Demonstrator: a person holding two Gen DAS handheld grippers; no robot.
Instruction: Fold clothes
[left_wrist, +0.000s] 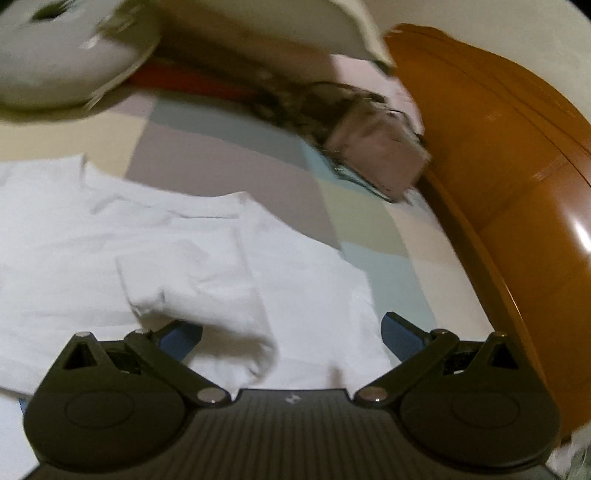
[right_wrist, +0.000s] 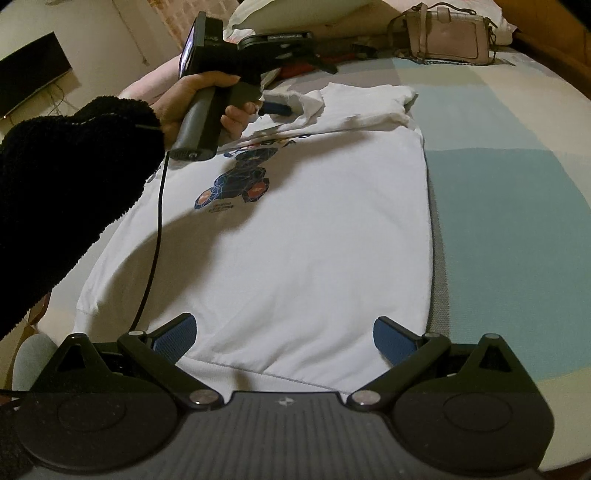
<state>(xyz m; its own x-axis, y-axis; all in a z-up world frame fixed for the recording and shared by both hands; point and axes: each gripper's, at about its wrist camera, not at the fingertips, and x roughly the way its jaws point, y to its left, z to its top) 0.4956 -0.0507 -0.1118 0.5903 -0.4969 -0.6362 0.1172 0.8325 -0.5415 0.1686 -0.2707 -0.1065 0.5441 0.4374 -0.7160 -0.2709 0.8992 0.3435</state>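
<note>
two grippers with jaws spread: my left gripper (left_wrist: 291, 332) at the far sleeve, my right gripper (right_wrist: 284, 336) over the near hem of the soft white printed sweatshirt (right_wrist: 295, 229), spread on the pastel-checked bed (right_wrist: 498, 192); limp cloth, so i'd pinch hems.

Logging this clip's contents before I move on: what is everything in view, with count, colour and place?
shirt: one, white with a blue print, flat on the bed, sleeve end partly folded
bedspread: one, pastel patchwork, under the shirt
handbag: one, pale pink, far end of the bed
pillow: one, white, far end
bed frame: one, orange wood, along the bed's edge
screen: one, black, on the wall
sleeve: one, black, fuzzy
hand: one, gripping the left handle
left tongs: open, over the shirt
right tongs: open, over the hem
</note>
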